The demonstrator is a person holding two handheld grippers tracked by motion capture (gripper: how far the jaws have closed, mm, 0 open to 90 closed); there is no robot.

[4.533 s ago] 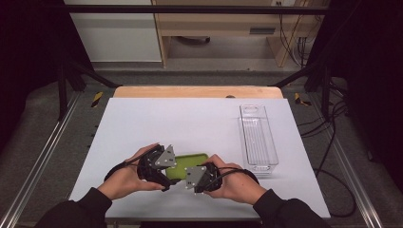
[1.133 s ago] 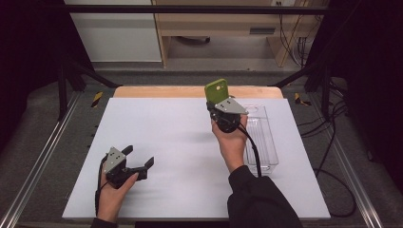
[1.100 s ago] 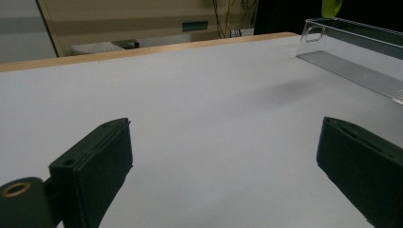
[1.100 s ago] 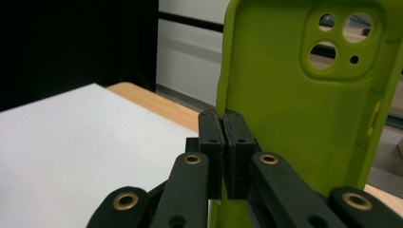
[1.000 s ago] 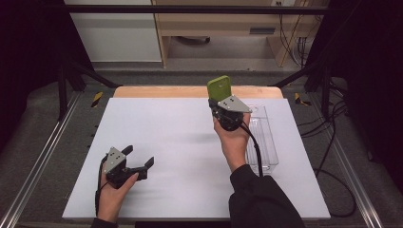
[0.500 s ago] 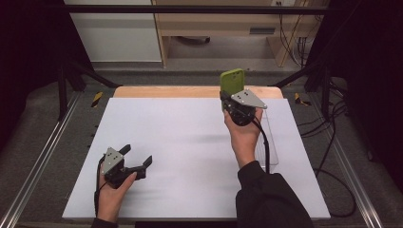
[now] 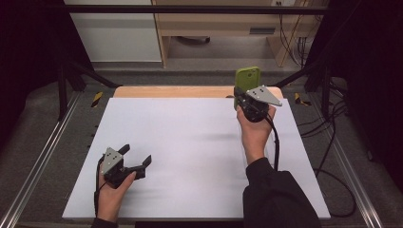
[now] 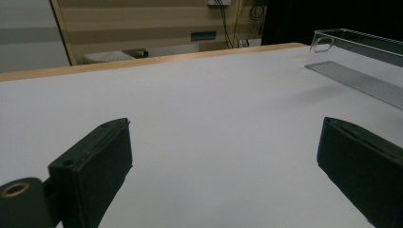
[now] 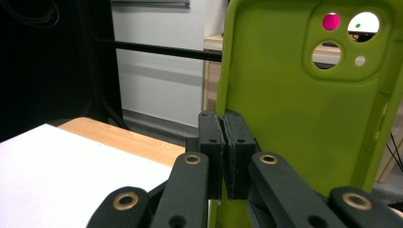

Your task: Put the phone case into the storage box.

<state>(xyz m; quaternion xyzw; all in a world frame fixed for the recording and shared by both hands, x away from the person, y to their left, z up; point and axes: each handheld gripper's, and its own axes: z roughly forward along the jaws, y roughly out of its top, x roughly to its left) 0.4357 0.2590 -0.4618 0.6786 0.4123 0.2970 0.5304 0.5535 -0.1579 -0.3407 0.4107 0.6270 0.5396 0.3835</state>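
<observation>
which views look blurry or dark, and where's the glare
High view: the surroundings are dark, the white table evenly lit, without glare. Left gripper view: the near black pads look soft; the clear tray catches pale highlights. Right gripper view: the green phone case is sharp, the background darker.

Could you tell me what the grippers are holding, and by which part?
The right gripper pinches the green phone case by its side edge; the left gripper holds nothing.

Bright table, dark surroundings

Overhead light lit the white table [image 7: 190, 142] evenly; shadows were soft, and close-up jaws looked slightly blurry.
</observation>
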